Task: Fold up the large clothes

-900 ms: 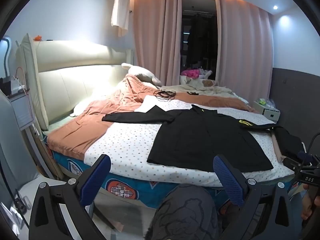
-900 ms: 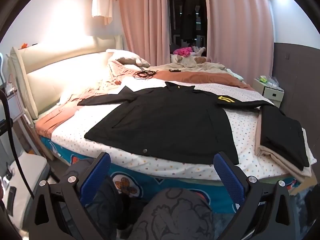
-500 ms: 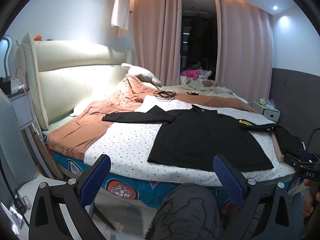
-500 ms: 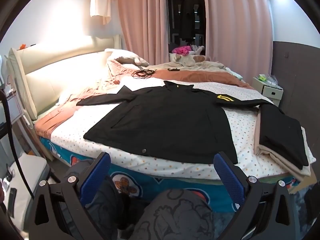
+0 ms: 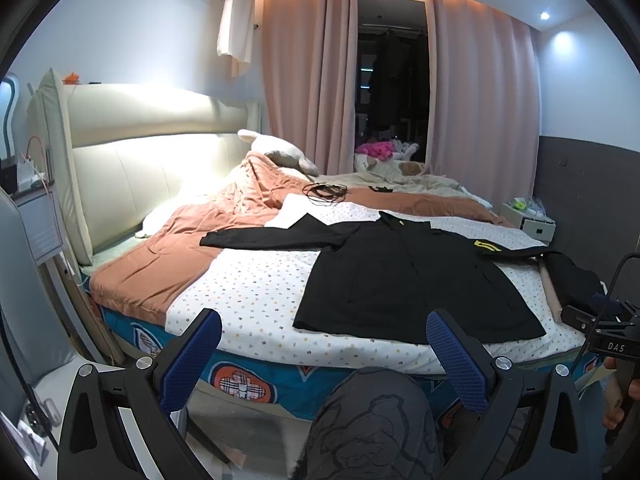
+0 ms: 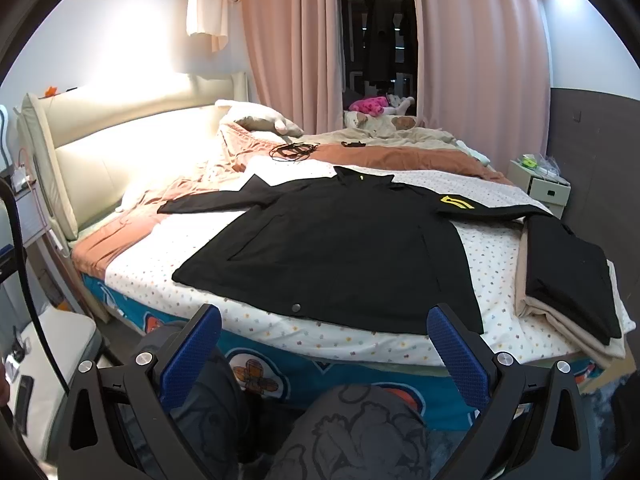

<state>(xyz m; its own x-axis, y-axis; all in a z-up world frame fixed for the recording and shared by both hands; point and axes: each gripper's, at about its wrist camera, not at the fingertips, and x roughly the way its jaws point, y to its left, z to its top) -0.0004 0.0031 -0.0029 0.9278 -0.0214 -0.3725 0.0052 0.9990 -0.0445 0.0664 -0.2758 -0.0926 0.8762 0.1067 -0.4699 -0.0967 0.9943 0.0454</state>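
Bare dotted sheet is seen along the bed's near edge, lower centre, in front of the hem. The left gripper and right gripper are held spread wide, nothing between the pads, short of the mattress. The black jacket is laid flat mid-frame, sleeves outstretched, folded clothes at right

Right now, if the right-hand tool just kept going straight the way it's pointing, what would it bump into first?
Probably the black jacket spread on the bed, near its front hem. The right tool is open and empty; depth is hard to judge.
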